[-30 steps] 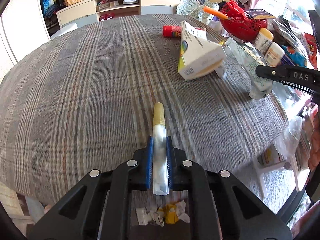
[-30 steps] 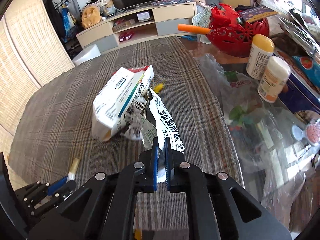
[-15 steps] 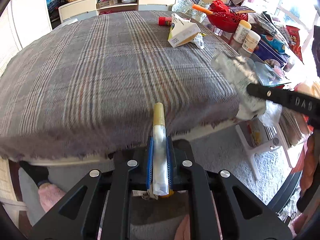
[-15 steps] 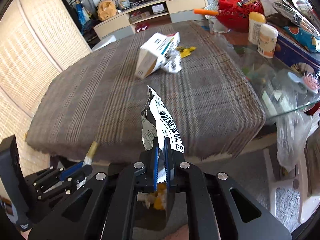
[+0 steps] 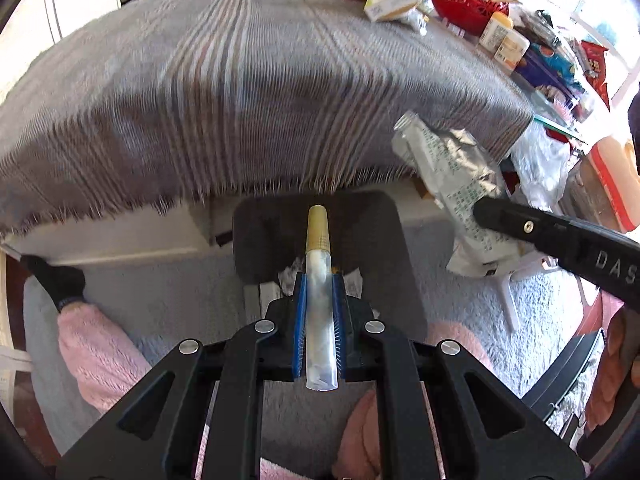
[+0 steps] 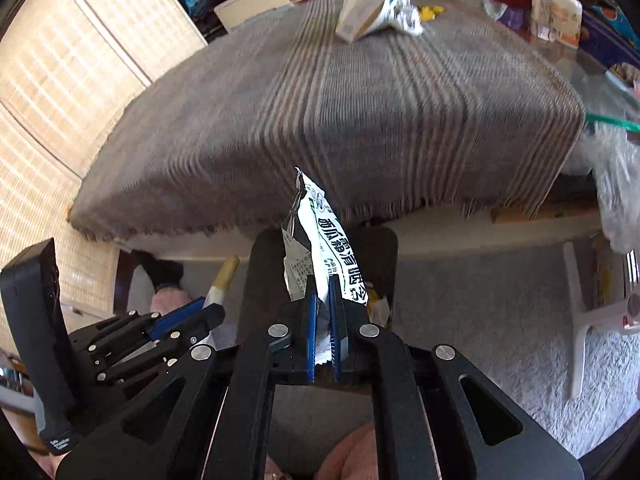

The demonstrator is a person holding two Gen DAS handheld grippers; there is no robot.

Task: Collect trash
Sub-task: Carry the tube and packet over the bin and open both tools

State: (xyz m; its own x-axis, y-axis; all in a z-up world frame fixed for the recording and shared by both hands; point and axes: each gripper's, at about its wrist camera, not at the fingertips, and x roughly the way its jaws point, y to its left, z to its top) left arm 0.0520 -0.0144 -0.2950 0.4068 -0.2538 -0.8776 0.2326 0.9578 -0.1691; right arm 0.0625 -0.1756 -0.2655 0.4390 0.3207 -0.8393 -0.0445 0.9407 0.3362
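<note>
My left gripper (image 5: 319, 280) is shut on a silver tube with a gold cap (image 5: 318, 236), held over a dark bin (image 5: 256, 236) on the floor below the table edge. Crumpled scraps (image 5: 289, 276) lie in the bin. My right gripper (image 6: 323, 280) is shut on a white and black printed wrapper (image 6: 320, 240), also above the dark bin (image 6: 380, 248). The wrapper (image 5: 452, 176) and the right gripper (image 5: 480, 210) show at the right of the left wrist view. The left gripper (image 6: 214, 312) shows at the lower left of the right wrist view.
The table with a grey plaid cloth (image 5: 240, 80) stands ahead. A white carton (image 6: 360, 16) and crumpled wrappers (image 6: 400, 16) lie at its far side. A red basket (image 5: 464, 4), bottles (image 5: 504, 40) and packets crowd the right end. Pink-clad legs (image 5: 92, 356) flank the bin.
Both grippers have pulled back off the table and dropped lower, carrying the tube and the wrapper to above the bin on the floor.
</note>
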